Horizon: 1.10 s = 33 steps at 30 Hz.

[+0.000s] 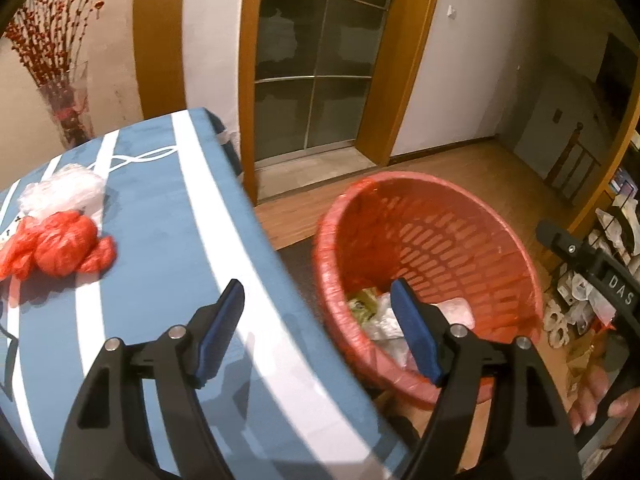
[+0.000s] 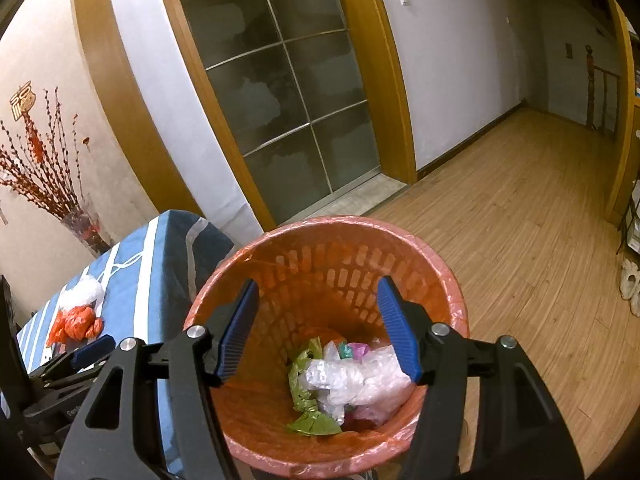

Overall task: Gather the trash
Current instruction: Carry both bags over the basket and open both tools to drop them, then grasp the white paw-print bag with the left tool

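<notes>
A red crumpled plastic bag (image 1: pixel 60 246) and a white crumpled plastic bag (image 1: pixel 64 192) lie together on the blue, white-striped table (image 1: pixel 160 220); both bags show small in the right wrist view: red bag (image 2: pixel 76 326), white bag (image 2: pixel 84 290). A red mesh trash basket (image 1: pixel 480 216) with a red liner stands on the floor right of the table and holds white, green and purple plastic scraps (image 2: pixel 344 380). My left gripper (image 1: pixel 318 328) is open and empty over the table's right edge. My right gripper (image 2: pixel 318 328) is open and empty above the basket (image 2: pixel 452 292).
A vase of red branches (image 1: pixel 60 92) stands behind the table. A glass-paned door in a wooden frame (image 2: pixel 280 100) is behind the basket. Wooden floor (image 2: pixel 520 220) stretches right. Shelves with white items (image 1: pixel 592 304) are at the far right.
</notes>
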{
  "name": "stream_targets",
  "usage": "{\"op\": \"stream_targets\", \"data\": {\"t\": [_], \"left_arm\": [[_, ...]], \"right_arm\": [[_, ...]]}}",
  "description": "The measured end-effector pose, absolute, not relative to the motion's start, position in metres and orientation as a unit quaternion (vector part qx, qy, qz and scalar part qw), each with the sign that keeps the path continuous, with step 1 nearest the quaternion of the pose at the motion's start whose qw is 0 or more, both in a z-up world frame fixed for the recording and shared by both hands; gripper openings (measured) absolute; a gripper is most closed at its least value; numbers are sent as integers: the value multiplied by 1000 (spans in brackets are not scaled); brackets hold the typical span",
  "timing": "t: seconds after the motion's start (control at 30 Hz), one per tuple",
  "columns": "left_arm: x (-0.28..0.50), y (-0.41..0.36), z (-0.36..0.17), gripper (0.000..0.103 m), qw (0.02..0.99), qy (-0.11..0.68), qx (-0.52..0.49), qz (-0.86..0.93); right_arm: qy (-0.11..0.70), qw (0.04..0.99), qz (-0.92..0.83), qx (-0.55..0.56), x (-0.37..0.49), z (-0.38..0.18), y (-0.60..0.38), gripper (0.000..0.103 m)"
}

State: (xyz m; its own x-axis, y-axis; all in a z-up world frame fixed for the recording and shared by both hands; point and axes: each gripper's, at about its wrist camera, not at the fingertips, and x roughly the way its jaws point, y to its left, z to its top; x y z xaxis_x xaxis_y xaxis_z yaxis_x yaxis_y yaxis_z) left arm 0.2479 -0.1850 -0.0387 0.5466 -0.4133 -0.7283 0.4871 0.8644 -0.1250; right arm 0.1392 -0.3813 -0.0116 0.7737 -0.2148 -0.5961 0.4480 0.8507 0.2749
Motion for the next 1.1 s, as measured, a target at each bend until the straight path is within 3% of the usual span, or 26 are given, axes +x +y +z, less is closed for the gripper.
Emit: {"op": "stream_targets", "data": {"t": [0.2,0.47,0.63,0.9,1.0,1.1], "left_arm": [[247,-161,-39,77,883,400,48,-242],[249,-113,-32,79,895,393,42,-210],[267,-50,-22,79,913,380,28,-145],[315,63,-12,79,929,369,-11,-12],[342,92,-19,76,924,381,-18,16],[372,111,-30,66,913,406,-34,18]], "right_arm": [[290,923,-170,188,141,-7,-365,62],[297,929,-157,153,145,-3,-340,70],[302,932,-148,138,152,-4,-323,76],[313,936,-112,119,167,-11,-292,76],[321,935,-98,112,177,-16,-278,76],[329,934,-89,102,187,-20,-266,76]]}}
